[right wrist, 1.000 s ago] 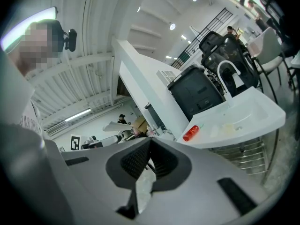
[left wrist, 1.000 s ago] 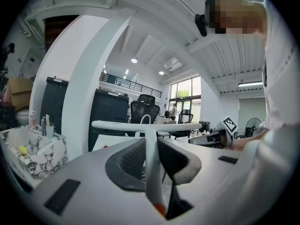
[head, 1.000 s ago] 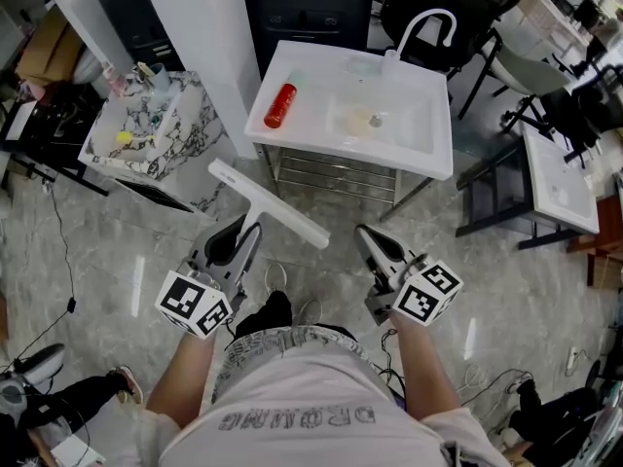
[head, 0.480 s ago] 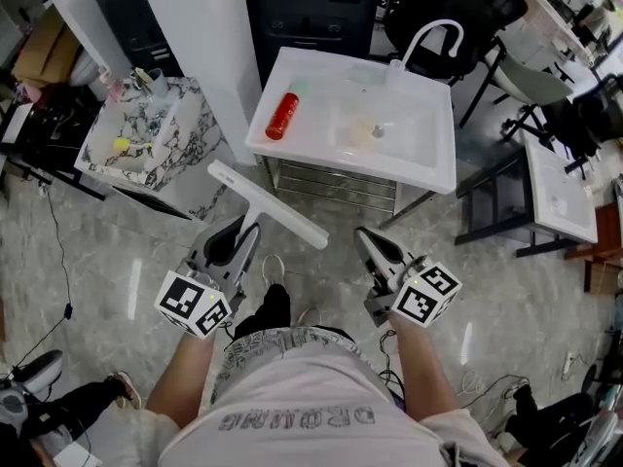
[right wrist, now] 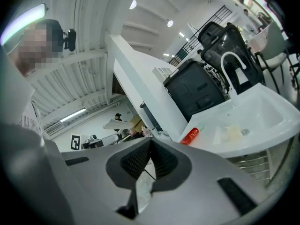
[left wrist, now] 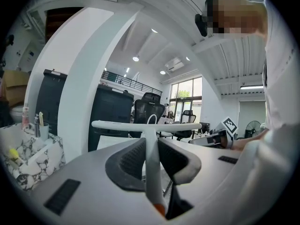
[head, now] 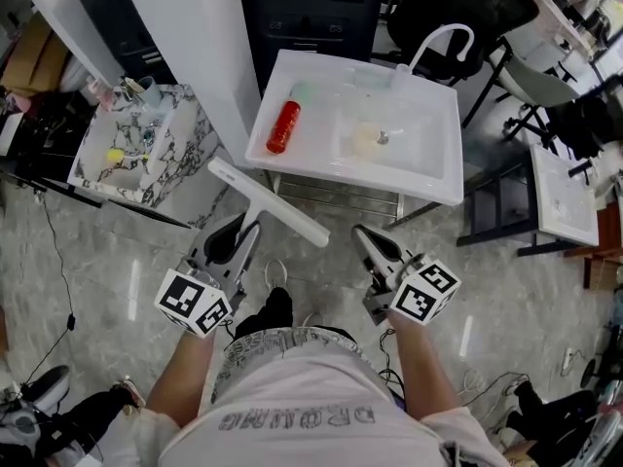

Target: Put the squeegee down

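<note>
The left claw [head: 237,244] clamps the squeegee [head: 268,202] by its handle.

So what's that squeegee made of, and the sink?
The squeegee looks like white plastic, smooth and matte, all one moulded colour; its blade edge can't be told. The sink seems smooth white ceramic or plastic: it has an even, slightly shiny surface.

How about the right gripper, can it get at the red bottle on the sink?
Likely yes: the right gripper is shut and empty, the red bottle lies uncovered on the sink ledge, and nothing stands between them.
</note>
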### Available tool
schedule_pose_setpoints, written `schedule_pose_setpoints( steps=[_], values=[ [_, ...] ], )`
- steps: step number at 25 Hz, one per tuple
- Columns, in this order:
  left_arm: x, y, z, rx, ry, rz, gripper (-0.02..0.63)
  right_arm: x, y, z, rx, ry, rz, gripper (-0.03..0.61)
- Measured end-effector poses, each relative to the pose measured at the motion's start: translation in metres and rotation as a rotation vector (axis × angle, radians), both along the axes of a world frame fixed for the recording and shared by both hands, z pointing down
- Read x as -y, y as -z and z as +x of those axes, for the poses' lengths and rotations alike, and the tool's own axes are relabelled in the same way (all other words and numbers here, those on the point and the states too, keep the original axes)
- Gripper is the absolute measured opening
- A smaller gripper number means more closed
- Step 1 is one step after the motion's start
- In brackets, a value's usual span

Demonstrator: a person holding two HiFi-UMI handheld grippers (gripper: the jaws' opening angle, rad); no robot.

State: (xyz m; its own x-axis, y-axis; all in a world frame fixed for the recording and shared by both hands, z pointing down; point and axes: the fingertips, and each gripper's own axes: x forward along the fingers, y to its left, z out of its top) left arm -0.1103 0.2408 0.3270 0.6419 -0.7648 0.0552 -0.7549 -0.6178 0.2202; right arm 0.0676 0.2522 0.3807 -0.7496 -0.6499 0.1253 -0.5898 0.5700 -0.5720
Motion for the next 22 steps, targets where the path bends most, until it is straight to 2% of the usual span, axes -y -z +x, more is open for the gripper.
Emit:
schedule_pose_setpoints(
  steps=[22],
  values=[
    [0.117, -0.003, -0.054, -0.027, -0.050, -0.025, 0.095, 0.108, 0.007, -0.060, -0.028, -0.032, -0.019, 0.008]
  ],
)
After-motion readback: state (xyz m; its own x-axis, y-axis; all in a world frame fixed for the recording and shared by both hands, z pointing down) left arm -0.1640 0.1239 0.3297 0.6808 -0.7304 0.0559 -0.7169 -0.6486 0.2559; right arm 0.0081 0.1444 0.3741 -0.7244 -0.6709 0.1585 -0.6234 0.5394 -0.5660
